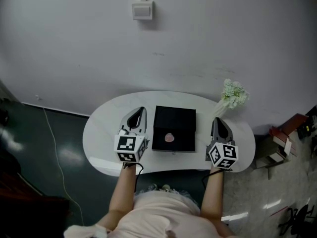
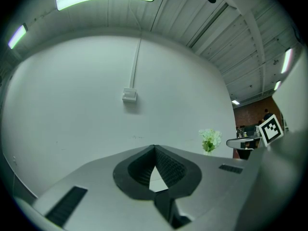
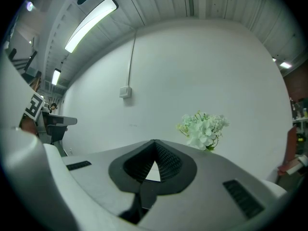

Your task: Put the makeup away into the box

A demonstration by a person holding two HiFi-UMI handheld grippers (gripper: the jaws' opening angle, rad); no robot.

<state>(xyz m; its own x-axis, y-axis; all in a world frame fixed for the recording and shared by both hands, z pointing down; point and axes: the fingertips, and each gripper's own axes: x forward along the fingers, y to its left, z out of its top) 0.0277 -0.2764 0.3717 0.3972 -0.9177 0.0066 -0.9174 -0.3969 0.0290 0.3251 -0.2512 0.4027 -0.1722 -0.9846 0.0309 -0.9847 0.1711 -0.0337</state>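
Flanking the black box [image 1: 173,123], the two grippers sit level over the white tabletop [image 1: 109,118]. The left gripper [image 1: 140,112] is at the box's 9 o'clock and the right gripper [image 1: 218,122] at its 3 o'clock, both just beside it and not touching.

Left gripper view: the fingers [image 2: 171,167] are closed tip to tip with nothing between them, only wall behind. Right gripper view: same, the fingers [image 3: 168,160] meet at the tip and are empty, with the flowers [image 3: 203,129] behind.

The box is at the middle of the tabletop. A small pink item [image 1: 170,137], probably the makeup, shows toward 6 o'clock within the box's outline. I can't tell whether it lies inside an open box or on a closed lid, as it's too small and dark to make out. No other loose makeup is visible on the tabletop. The flowers are at about 2 o'clock from the box, near the tabletop edge. A wall switch [image 1: 142,10] is at 12 o'clock, high up.

Progress, as a judgement: nothing is in hand. If the pink item is inside, the putting-away looks done and at most closing the lid remains. If it is on the lid, opening the box and placing the item are still to do.
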